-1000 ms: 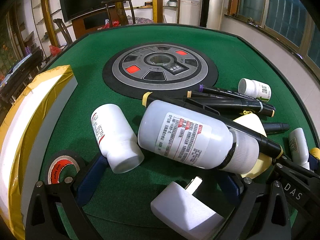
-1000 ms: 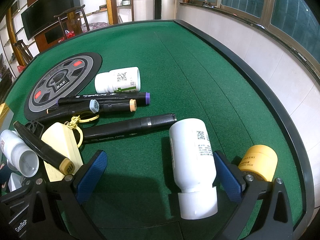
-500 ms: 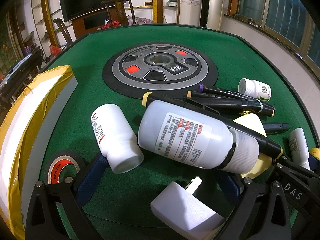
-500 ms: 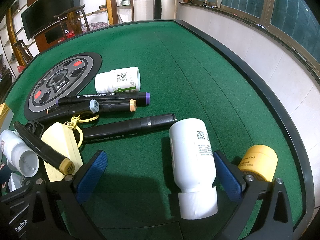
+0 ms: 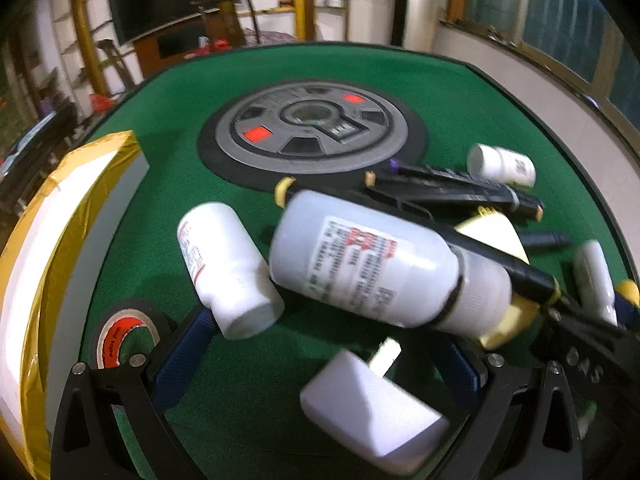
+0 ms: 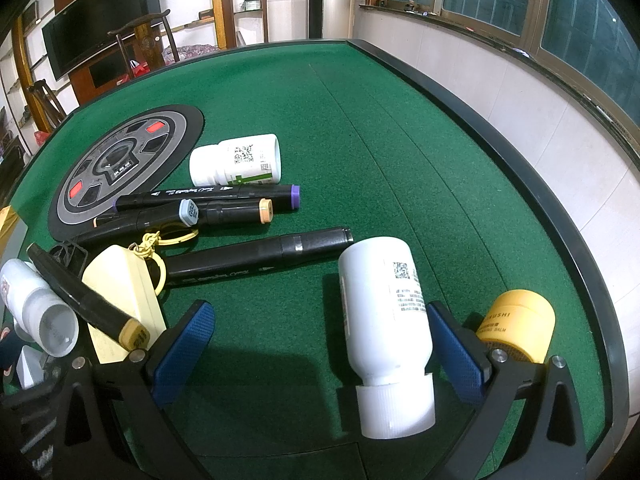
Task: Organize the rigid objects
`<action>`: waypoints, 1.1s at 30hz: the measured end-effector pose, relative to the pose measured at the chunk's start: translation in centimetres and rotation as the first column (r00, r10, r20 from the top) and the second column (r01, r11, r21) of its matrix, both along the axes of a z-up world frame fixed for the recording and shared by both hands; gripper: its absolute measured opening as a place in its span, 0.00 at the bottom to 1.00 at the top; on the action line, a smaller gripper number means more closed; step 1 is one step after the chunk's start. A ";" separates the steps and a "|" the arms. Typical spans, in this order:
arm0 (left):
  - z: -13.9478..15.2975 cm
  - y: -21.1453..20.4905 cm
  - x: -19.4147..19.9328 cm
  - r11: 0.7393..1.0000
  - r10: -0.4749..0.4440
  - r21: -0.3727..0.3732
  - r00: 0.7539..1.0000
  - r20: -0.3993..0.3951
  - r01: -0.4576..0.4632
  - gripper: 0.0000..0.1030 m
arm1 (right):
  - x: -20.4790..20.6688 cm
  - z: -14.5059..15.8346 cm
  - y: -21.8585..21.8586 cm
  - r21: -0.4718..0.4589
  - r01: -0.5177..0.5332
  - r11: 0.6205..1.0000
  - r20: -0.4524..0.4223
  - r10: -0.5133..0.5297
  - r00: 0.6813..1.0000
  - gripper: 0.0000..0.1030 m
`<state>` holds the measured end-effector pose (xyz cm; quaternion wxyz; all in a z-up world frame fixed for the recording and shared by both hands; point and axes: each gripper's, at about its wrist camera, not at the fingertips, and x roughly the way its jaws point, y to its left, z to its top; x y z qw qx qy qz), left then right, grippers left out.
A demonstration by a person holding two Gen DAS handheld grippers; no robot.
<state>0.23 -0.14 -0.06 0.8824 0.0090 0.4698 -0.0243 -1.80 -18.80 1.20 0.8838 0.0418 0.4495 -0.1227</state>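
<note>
The left gripper (image 5: 316, 356) is spread wide at the bottom of its frame, grasping nothing. Between its blue pads, low in the frame, lies a white plug (image 5: 372, 408), prongs pointing up the picture. Just above, near the centre, a large bottle (image 5: 380, 272) lies on its side across the gap, its cap toward the right, with a smaller bottle (image 5: 228, 268) beside it to the left and a tape roll (image 5: 120, 332) at lower left. Further out are black markers (image 5: 452, 192), a grey disc (image 5: 312, 128) at upper centre, and a yellow-edged box (image 5: 60, 232) along the left edge. The left view is blurred. The right gripper (image 6: 320, 344) is likewise open and empty. A white bottle (image 6: 384, 320) lies on the green desk (image 6: 320, 100) between its pads, close against the right one, cap toward the bottom of the frame. A yellow jar (image 6: 520, 324) sits outside the right pad; markers (image 6: 256, 256) lie above centre.
</note>
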 end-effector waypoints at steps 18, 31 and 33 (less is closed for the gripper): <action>0.3 0.4 -2.3 0.998 -0.049 -0.029 0.999 -0.015 0.049 0.99 | -1.0 0.5 -0.1 0.005 -0.005 1.000 -0.059 0.005 0.998 1.00; 9.3 6.9 -8.9 0.987 -0.045 -0.133 0.958 0.282 0.085 0.89 | -9.3 8.4 0.3 -0.110 0.064 0.992 0.382 -0.017 0.924 1.00; 9.4 8.4 -8.7 0.987 -0.014 -0.151 0.968 0.250 0.053 0.89 | -9.4 9.5 -0.1 -0.160 0.076 0.984 0.413 -0.003 0.911 1.00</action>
